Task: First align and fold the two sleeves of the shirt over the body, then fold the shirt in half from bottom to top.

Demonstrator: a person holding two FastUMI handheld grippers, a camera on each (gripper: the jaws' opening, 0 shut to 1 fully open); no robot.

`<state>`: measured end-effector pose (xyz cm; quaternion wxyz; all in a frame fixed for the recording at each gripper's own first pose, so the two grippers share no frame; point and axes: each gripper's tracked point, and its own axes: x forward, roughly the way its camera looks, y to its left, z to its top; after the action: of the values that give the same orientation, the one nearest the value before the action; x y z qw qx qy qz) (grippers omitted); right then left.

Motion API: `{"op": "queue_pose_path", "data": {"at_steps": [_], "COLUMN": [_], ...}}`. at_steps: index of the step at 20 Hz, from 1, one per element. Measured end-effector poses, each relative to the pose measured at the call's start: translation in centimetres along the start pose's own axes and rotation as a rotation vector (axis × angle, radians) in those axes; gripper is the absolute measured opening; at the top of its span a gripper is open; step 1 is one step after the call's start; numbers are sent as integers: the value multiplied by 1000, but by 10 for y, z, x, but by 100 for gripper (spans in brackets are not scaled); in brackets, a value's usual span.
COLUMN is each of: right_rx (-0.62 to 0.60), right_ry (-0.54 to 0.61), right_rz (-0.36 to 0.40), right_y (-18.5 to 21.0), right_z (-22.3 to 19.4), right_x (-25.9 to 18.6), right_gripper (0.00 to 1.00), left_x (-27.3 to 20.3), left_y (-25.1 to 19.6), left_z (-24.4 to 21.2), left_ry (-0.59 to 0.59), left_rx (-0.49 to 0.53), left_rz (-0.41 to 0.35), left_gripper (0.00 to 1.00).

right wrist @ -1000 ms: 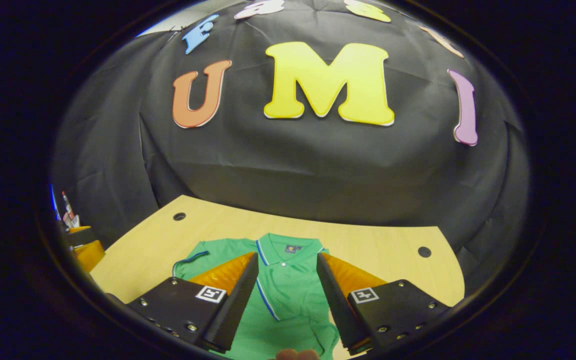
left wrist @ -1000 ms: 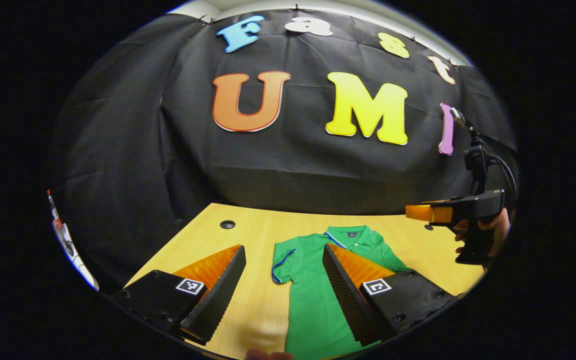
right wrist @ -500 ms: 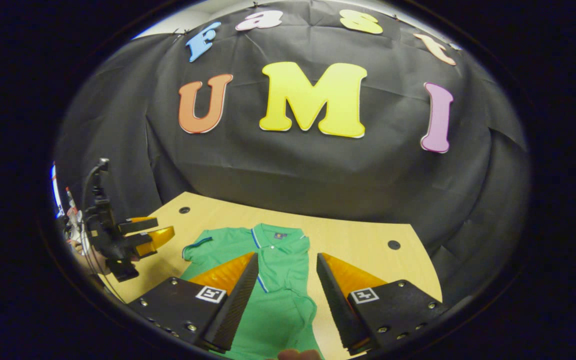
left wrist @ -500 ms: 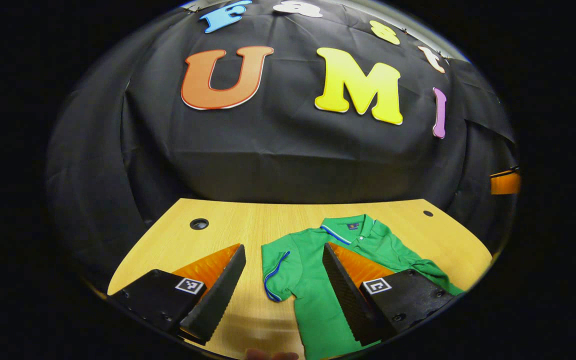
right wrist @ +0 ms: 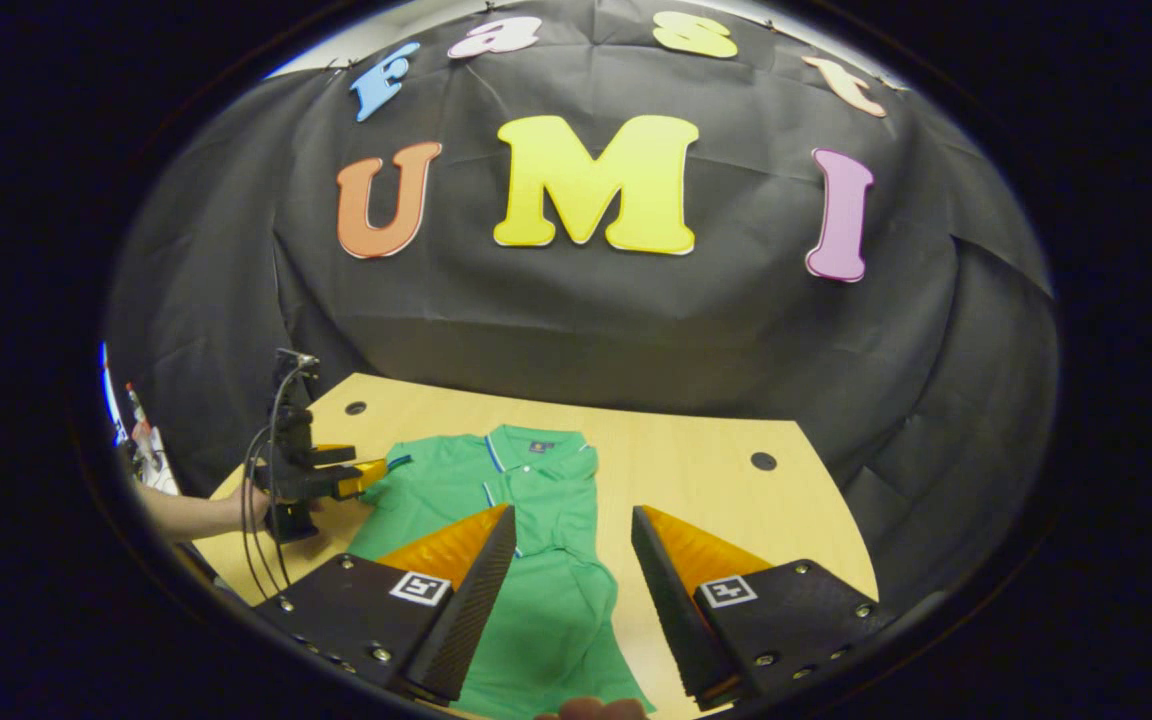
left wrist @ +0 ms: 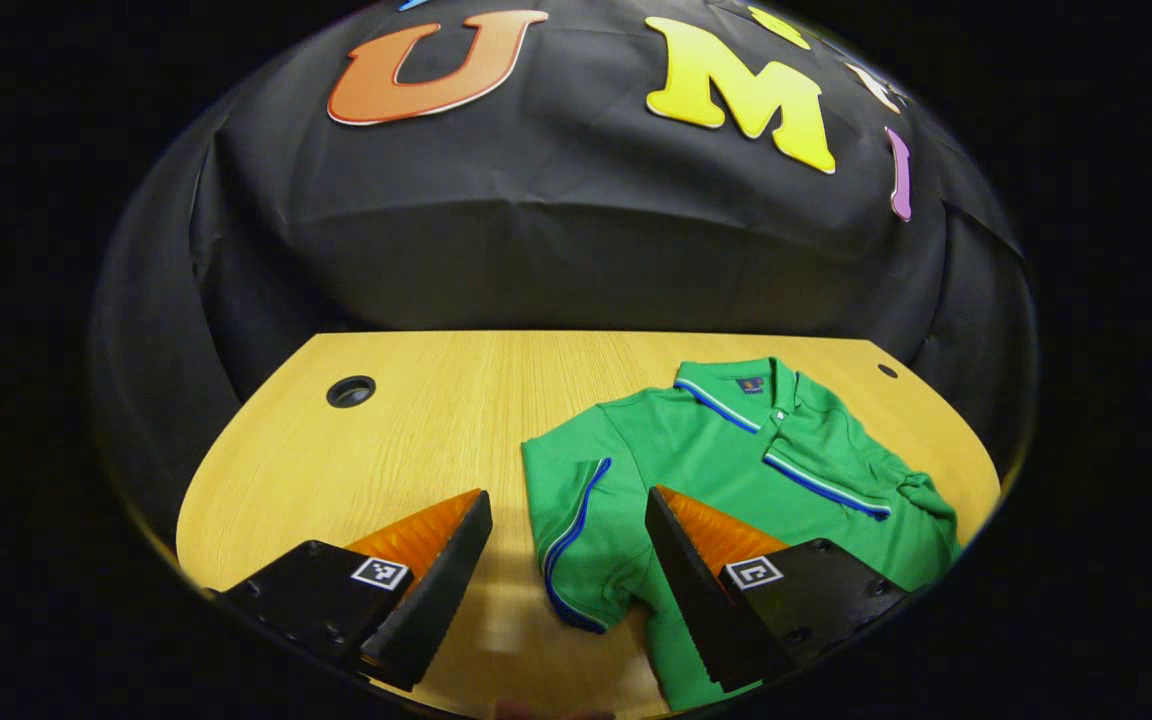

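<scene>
Hovering over the near left side of the shirt, the left gripper has its fingers spread wide with nothing between them but cloth below — the blue-trimmed cuff of the left sleeve lies right in the gap, which reads to me as lining up for a pinch on that sleeve's edge. From the right gripper view the left gripper sits low at the shirt's far-left shoulder, held by a hand with a bare forearm reaching in from the side; cables trail from its body. The right gripper is likewise wide open and holding nothing, poised above the shirt's right flank, seemingly waiting its turn or ready to steady the cloth. The shirt is a green polo lying face up on the pale wooden table, collar toward the black cloth wall, hem toward the person. Collar has a white-and-blue stripe and a small tag inside. The left sleeve lies flat and spread outward, not yet folded. The right sleeve looks already turned in across the chest — its striped cuff runs slantwise over the body in the left gripper view — though the cloth there bunches a little near the edge. My judgement: first sleeve fold done, second about to start, the bottom-to-top fold untouched. Two round cable holes in the tabletop, well apart from the shirt.
</scene>
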<state>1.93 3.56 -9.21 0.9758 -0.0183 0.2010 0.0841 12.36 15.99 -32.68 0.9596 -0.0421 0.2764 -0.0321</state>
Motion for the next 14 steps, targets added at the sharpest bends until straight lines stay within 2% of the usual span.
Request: {"op": "queue_pose_path", "data": {"at_steps": [5, 11, 14], "right_rx": [36, 81, 95], "right_ry": [31, 44, 50], "right_rz": [-3, -22, -27], "right_y": [-7, -17, -18], "right_z": [-16, -24, -28], "right_x": [1, 6, 8], "right_gripper": [75, 75, 75], "left_x": [28, 33, 33], "left_y": [14, 18, 17], "left_z": [-11, -15, -15], "left_ry": [61, 113, 140], "left_rx": [17, 96, 194], "left_rz": [10, -4, -24], "left_gripper": [96, 78, 66]}}
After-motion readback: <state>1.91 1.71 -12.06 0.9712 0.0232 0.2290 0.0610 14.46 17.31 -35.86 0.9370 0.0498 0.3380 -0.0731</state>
